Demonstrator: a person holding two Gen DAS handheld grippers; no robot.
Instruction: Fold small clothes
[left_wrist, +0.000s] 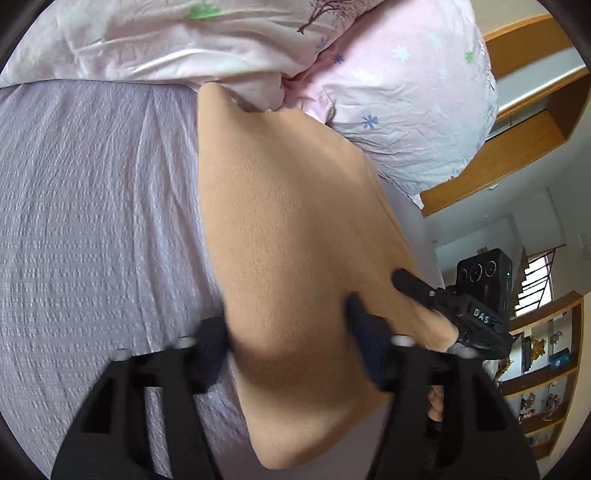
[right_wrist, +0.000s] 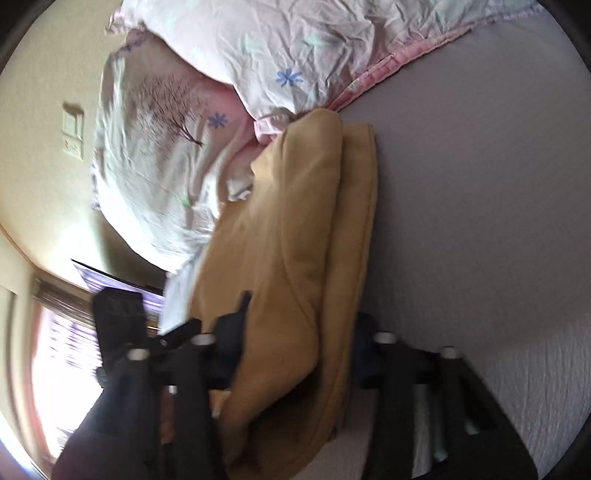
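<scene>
Bedsheet (left_wrist: 92, 206) fills most of what you see — pale lilac, finely ribbed, spread flat under everything else. At the head of the bed a crumpled duvet (left_wrist: 155, 44) in pale pink with a tree print lies bunched against a pillow (left_wrist: 413, 110) dotted with blue and green flowers; in your right wrist view the same pillow (right_wrist: 266, 48) sits above the duvet (right_wrist: 155, 158).

The tan fleece garment (left_wrist: 295, 229) is the task's piece. It runs from the edge of the bedding toward you, its far end touching the duvet, its near end lifted off the sheet. In the right wrist view the garment (right_wrist: 295, 258) shows at least two layers, one long fold lying beside another.

Your left gripper (left_wrist: 288, 332) has cloth between its fingers; the jaws stand well apart around the fleece, so whether they are pinching it or only straddling it cannot be told. Your right gripper (right_wrist: 295, 354) likewise has the folded fleece passing between its widely set jaws, and the blur leaves its grip uncertain too. In the left view your right gripper (left_wrist: 424, 291) shows from the side at the garment's right edge, one finger lying against the cloth — the corner of fleece hangs just beneath it.

A wooden shelf (left_wrist: 546, 354) with small ornaments stands beyond the bed.
</scene>
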